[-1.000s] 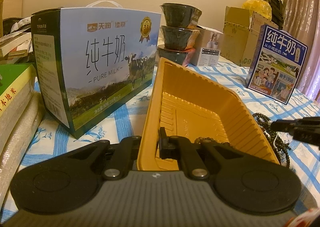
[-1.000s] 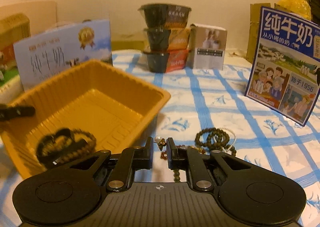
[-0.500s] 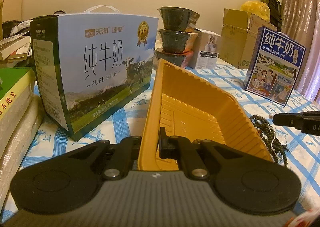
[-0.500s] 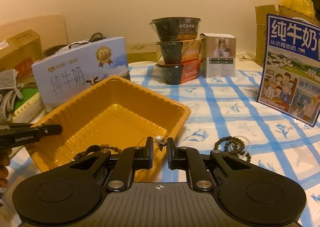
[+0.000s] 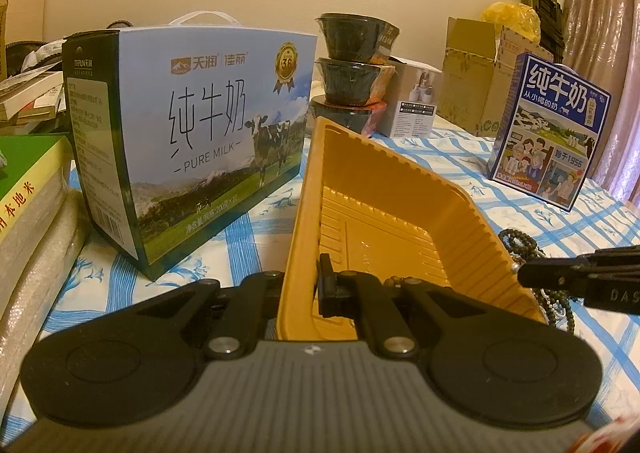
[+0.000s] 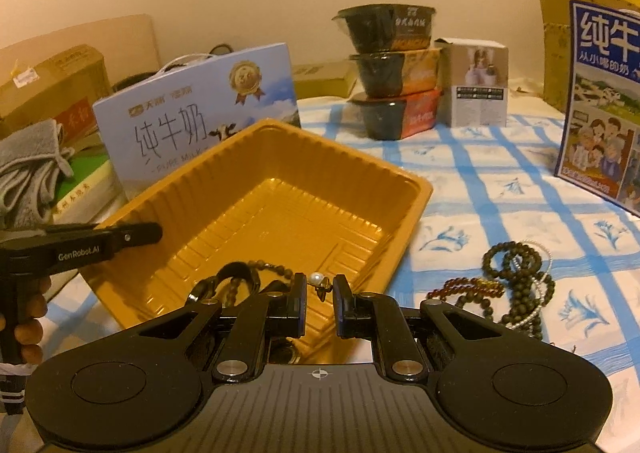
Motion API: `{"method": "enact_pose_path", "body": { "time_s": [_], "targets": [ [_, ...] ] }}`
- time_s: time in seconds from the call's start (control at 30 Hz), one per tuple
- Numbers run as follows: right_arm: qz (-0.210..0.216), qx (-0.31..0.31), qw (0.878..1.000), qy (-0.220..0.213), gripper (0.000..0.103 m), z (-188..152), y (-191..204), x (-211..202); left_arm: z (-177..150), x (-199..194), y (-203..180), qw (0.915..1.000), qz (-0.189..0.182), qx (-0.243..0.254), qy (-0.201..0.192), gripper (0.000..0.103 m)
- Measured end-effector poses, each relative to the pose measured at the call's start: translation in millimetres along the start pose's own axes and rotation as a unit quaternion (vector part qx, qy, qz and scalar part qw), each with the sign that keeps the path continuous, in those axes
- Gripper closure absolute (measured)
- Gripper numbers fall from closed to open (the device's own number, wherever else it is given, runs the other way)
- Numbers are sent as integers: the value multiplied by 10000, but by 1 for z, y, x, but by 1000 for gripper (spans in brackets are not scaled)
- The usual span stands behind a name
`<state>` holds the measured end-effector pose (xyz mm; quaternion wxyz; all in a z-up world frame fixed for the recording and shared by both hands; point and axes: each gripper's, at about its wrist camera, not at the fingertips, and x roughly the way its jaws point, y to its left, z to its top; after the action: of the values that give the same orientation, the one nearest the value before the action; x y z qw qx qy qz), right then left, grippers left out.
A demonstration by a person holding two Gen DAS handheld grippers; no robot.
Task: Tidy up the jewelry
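Between right tongs [image 6: 320, 295]: pearl earring [image 6: 319, 280] | over tray [image 6: 416, 181] edge

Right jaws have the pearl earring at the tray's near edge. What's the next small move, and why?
Probably ease the right gripper forward over the yellow tray floor, then open. The pearl earring hangs about over the near rim, and the left gripper is clamped on the tray's wall, steadying it. Bracelets already lie inside; more beads wait on the cloth.
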<state>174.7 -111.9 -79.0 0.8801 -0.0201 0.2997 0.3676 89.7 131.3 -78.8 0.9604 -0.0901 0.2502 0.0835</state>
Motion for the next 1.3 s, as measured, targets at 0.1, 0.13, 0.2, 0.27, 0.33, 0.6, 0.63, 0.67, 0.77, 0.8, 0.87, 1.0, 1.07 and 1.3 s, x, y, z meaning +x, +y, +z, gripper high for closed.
{"method": "enact_pose_path", "body": {
  "time_s": [0.1, 0.13, 0.2, 0.27, 0.33, 0.6, 0.63, 0.67, 0.77, 0.8, 0.87, 1.0, 1.07, 1.3],
  "targets": [
    [39, -12, 10000, 64, 89, -1, 2, 4, 0, 0, 0, 10000, 1, 6, 0, 97],
    [33, -3, 10000, 67, 89, -1, 2, 5, 0, 0, 0, 10000, 2, 3, 3, 97],
    [69, 41, 9999, 86, 89, -1, 3, 7, -1, 0, 0, 10000, 11, 3, 9, 97],
    [45, 121, 9999, 104, 88, 0, 3, 7, -1, -1, 0, 10000, 14, -2, 15, 97],
    [29, 149, 9999, 55, 87, 1, 3, 4, -2, -1, 0, 10000, 16, -2, 16, 97],
    [-258, 696, 9972, -98, 80, -15, -13, -36, -2, -1, 1, 10000, 19, -12, 18, 97],
    [-331, 789, 9963, -65, 80, -20, -17, -41, -2, -1, 1, 10000, 19, -24, 22, 97],
    [-400, 865, 9954, -33, 80, -24, -20, -45, -3, -2, 1, 10000, 15, -35, 21, 97],
    [-664, 1099, 9916, 121, 80, -40, -33, -57, -3, -2, 1, 10000, 24, -16, 10, 97],
    [-756, 1180, 9900, 181, 80, -46, -39, -60, -3, -2, 0, 10000, 23, -20, 10, 97],
    [-911, 1328, 9865, 282, 80, -55, -47, -66, -3, -2, 0, 10000, 27, -14, 8, 97],
    [-1096, 1508, 9818, 353, 80, -68, -57, -75, -2, -2, -1, 10000, 45, -2, -2, 97],
    [-1157, 1506, 9812, 346, 80, -70, -59, -79, -2, -2, -1, 10000, 57, 16, -5, 97],
    [-1120, 1439, 9827, 326, 80, -70, -56, -76, 0, -2, -2, 10000, 70, 34, -5, 97]
  ]
}}
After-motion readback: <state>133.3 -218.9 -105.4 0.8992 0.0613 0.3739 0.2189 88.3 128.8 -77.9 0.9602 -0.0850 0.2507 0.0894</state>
